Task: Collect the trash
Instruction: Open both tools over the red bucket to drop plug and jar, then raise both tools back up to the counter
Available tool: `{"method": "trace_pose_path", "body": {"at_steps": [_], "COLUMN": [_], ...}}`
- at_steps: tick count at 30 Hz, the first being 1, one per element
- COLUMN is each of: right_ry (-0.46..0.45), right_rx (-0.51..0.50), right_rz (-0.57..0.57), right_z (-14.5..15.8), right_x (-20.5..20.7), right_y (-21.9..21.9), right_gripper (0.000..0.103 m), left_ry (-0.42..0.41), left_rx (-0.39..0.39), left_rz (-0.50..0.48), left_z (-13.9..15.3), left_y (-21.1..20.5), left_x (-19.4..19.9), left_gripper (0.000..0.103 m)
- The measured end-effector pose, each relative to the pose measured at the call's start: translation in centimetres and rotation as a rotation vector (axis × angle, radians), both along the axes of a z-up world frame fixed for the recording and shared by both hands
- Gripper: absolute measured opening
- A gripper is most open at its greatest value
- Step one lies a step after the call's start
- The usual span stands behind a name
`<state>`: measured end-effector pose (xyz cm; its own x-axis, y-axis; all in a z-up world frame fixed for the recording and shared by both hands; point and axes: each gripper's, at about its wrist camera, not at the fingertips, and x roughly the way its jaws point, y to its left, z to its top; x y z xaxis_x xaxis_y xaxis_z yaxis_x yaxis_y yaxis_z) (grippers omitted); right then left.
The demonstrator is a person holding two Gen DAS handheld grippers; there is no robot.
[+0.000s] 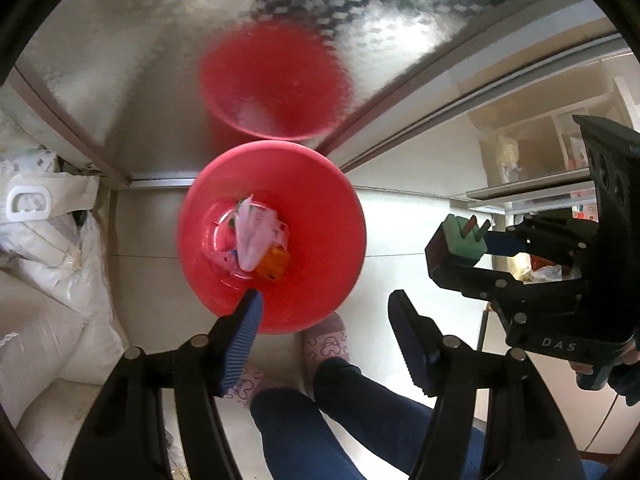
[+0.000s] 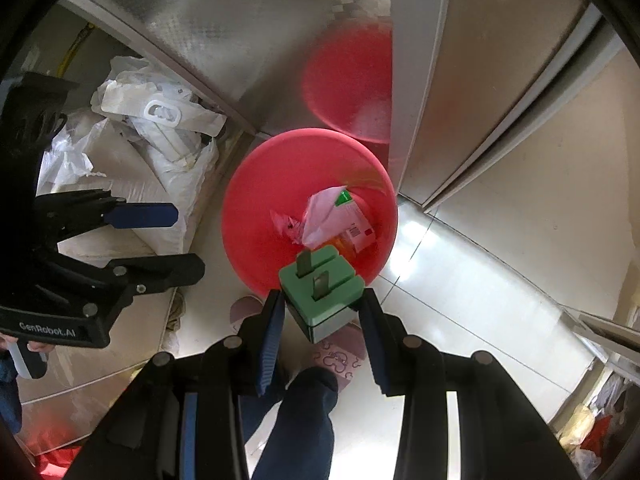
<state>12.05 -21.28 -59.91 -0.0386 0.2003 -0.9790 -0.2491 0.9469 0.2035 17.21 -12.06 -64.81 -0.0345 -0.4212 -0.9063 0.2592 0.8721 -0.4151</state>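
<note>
Pale floor tiles (image 2: 460, 280) and a patterned metal door (image 1: 160, 60) frame a red bin (image 1: 320, 208) that stands on the floor just ahead of the person's pink slippers (image 1: 326, 340), its own red reflection (image 1: 276, 80) smeared across the metal behind it. Crumpled paper and wrappers (image 2: 332, 216) already lie at the bottom of the bin, with white sacks (image 1: 52, 240) heaped on the floor well to one side. Held above the near rim, the right gripper (image 2: 322, 304) is clamped on a green-topped block with two metal prongs (image 2: 320, 280), its blue pads (image 2: 270, 332) pressed against the block's sides; the block sits over the bin's near edge, not yet clearly above the opening. Off to the side, the left gripper (image 1: 332, 336) hangs above the bin with its fingers spread wide and nothing between them. By the look of it, the block is the next piece of trash bound for the bin. Released from this spot, it could strike the rim and bounce onto the tiles or against the slippers, since its far end barely overlaps the opening; the fisheye view makes the true overlap hard to judge. Striking the wall off-centre might also rock the lightweight bin.
</note>
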Motion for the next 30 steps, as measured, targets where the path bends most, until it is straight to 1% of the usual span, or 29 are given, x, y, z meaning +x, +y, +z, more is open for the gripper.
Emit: {"method": "trace_pose_path", "body": {"at_steps": [2,5,7,10,11,12,13,16,18,21,23,25,27,30], "right_ry": [-0.003,0.003,0.005,0.005,0.007,0.012,0.015,0.005,0.010,-0.001,-0.012,-0.007,-0.010,-0.033], "right_rx": [0.000,0.002,-0.003,-0.006,-0.010,-0.011,-0.011,-0.011,-0.017,-0.027,-0.030,-0.023,-0.025,-0.027], "right_rz": [0.002,0.012,0.017,0.019,0.018,0.023,0.025,0.007,-0.003,-0.009,-0.010,-0.014,-0.015,-0.017], "right_z": [0.1,-0.2,-0.3,-0.5,-0.6,-0.7,-0.7,-0.4,-0.1,1.2,2.6,4.2,6.2,10.7], "right_x": [0.0,0.3,0.5,0.8,0.9,1.0,1.0,0.9,0.8,0.5,0.4,0.2,0.0,-0.5], "right_y": [0.1,0.5,0.9,1.5,1.7,1.9,2.0,2.1,2.1,2.1,2.1,2.1,2.2,2.6], "right_gripper": [0.036,0.036,0.036,0.038,0.041,0.051,0.058,0.066,0.067,0.067,0.069,0.073,0.073,0.074], "left_ry": [-0.004,-0.003,0.011,0.001,-0.001,0.003,0.007,-0.005,-0.017,-0.032,-0.042,-0.062,-0.080,-0.089], "left_rx": [0.002,0.014,0.026,0.043,0.054,0.064,0.068,0.077,0.081,0.105,0.133,0.151,0.158,0.151], "left_rz": [0.011,0.028,0.034,0.034,0.033,0.030,0.030,0.048,0.060,0.060,0.045,0.031,0.022,0.031], "left_z": [0.1,0.0,-0.2,0.2,0.3,0.4,0.5,1.2,1.9,3.2,4.9,7.0,9.8,14.8], "left_y": [0.4,0.9,1.2,1.8,2.0,2.2,2.4,3.2,3.6,3.6,3.5,3.4,3.5,3.9], "left_x": [0.1,0.1,0.2,0.3,0.3,0.2,0.2,0.2,0.1,-0.2,-0.5,-0.9,-1.4,-2.0], "left_gripper": [0.063,0.069,0.070,0.070,0.073,0.075,0.076,0.078,0.081,0.083,0.086,0.086,0.086,0.086]}}
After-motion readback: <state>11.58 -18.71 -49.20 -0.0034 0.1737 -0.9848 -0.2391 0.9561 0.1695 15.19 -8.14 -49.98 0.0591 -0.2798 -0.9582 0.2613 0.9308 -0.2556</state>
